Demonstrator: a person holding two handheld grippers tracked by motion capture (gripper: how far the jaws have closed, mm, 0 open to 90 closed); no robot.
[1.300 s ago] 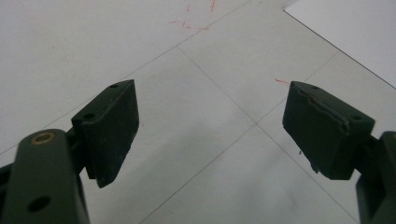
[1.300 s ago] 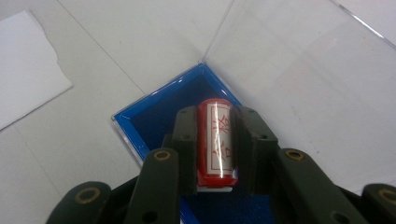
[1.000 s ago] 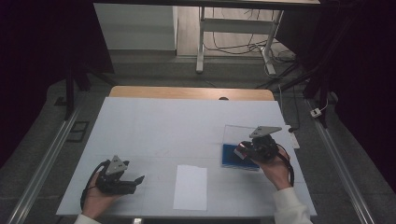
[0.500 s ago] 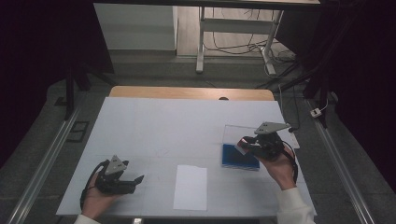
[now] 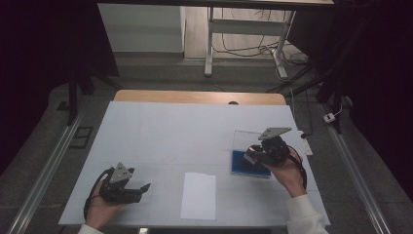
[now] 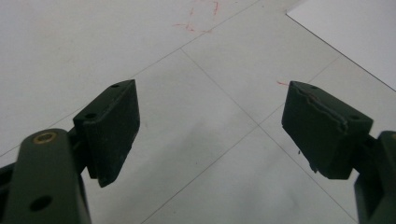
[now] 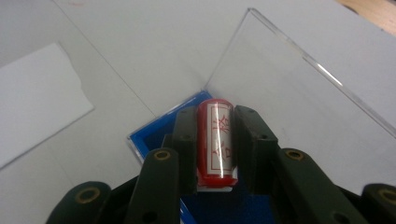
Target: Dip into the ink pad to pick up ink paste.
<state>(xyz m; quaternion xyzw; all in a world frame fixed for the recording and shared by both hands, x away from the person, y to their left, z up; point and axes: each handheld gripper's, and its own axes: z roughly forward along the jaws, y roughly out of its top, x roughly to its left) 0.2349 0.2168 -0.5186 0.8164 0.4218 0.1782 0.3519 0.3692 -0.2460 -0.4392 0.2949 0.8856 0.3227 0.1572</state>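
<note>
Red seal stamp: a cylindrical stamp [image 7: 215,140] with red characters on a pale face, clamped between the two pads of the right gripper [image 7: 215,144]; its body lies along the jaws, held from both sides.
Right gripper: closed on the stamp, in the person's right hand [image 5: 287,170] at the right near part of the table [image 5: 160,131]; in the high view the gripper [image 5: 254,155] hangs over the blue box.
Blue box: a shallow blue tray [image 7: 154,133] with a clear hinged lid [image 7: 299,93] standing open toward the far side; the raised lid leaves the tray reachable from above.
Stamp position: over the near part of the tray, apparently just clear of its floor; contact cannot be confirmed.
Judgement on grip: a side grip on the barrel keeps the printing end free, consistent with lifting the stamp out for use on paper.
White sheet: a blank sheet [image 5: 198,195] lies flat at the near middle of the table, left of the box and well apart from it; probable target for the imprint.
Left gripper: jaws spread wide with nothing between them; pads [image 6: 112,126] point at bare table surface.
Left hand: rests at the near left [image 5: 104,202], with its gripper [image 5: 141,187] aimed toward the sheet; judged to be waiting, perhaps to steady the paper.
Risk: the smooth barrel could twist in the pads when pressed down.
</note>
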